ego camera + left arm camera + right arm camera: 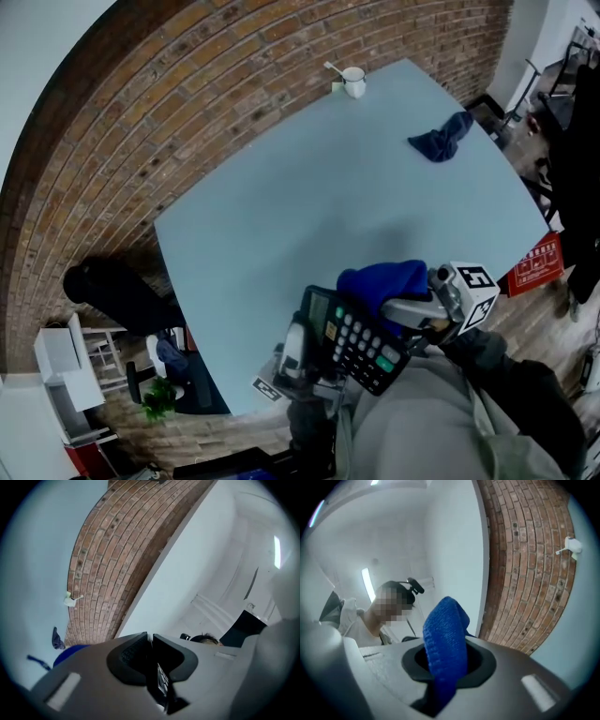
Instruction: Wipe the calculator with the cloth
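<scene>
1. Head view: Both grippers are held close to the person's body, above the near edge of a pale blue table [281, 216].
   - The left gripper [305, 352] clamps the lower left edge of the black calculator [361, 342]. The calculator is off the table and tilted, its display and keys facing up.
   - The right gripper [398, 307], with its marker cube [473, 286] at the right, is closed on a bright blue cloth [380, 281].
   - The bunched cloth rests against the calculator's upper right part.
   - Far across the table lie a darker blue cloth [441, 139] and a white mug [353, 82]. These two are well apart from each other.
   - A red box [534, 265] sits on the brick floor [141, 141] past the table's right edge.

2. Left gripper view: The left gripper [151, 641] has its jaws nearly together.
   - The thin edge of the calculator [161, 681] is pinched between them, with a few keys showing just below the tips.
   - A patch of the bright blue cloth [70, 651] shows at the lower left.
   - The mug [70, 601] and the darker cloth [57, 639] appear small in the distance.

3. Right gripper view: The right gripper [447, 660] has its jaws pressed on a fold of the bright blue cloth [446, 630].
   - The fold stands up out of the gap between them and hangs below it.
   - A person in a pale top [351, 620] is behind it.
   - The brick floor [525, 559] and the mug [572, 545] are at the right.
</scene>
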`<state>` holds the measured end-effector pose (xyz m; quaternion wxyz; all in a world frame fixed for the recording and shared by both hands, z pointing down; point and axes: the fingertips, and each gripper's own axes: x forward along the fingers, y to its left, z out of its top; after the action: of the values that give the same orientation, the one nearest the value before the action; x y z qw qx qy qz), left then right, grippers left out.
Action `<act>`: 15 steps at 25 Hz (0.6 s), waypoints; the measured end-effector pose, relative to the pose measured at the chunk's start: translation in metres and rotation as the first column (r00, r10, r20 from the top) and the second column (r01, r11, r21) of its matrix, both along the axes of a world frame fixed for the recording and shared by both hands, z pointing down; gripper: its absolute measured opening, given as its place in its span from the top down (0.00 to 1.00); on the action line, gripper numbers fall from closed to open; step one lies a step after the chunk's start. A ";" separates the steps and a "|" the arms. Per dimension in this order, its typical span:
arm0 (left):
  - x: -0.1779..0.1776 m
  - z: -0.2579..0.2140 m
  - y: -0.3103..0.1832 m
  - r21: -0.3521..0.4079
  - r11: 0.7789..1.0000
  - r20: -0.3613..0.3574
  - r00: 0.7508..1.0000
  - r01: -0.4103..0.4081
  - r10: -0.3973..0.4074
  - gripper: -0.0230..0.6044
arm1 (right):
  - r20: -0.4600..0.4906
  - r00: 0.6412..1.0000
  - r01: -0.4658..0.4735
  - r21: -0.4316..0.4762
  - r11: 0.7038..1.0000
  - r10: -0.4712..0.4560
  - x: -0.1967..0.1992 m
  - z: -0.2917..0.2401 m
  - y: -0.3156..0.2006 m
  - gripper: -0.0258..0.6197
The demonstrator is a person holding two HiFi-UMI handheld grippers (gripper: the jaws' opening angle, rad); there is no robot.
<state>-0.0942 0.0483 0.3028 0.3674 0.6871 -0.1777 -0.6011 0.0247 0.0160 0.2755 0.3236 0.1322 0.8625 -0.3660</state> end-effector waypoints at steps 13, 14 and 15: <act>-0.014 -0.008 -0.004 0.024 0.999 -0.055 0.998 0.040 -0.039 0.90 | 0.082 0.965 0.260 -0.171 0.950 -0.250 -0.019 0.023 0.034 0.86; -0.020 -0.004 -0.004 0.006 0.998 -0.039 0.997 0.064 -0.063 0.90 | 0.073 0.967 0.253 -0.162 0.954 -0.244 -0.016 0.020 0.035 0.86; -0.025 0.000 -0.005 -0.014 0.996 -0.028 0.996 0.088 -0.089 0.90 | 0.069 0.967 0.254 -0.145 0.956 -0.246 -0.011 0.018 0.038 0.86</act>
<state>-0.1190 0.0437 0.3028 0.3475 0.6674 -0.2067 -0.6254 0.0133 0.0540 0.2937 0.3053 0.2240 0.7999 -0.4656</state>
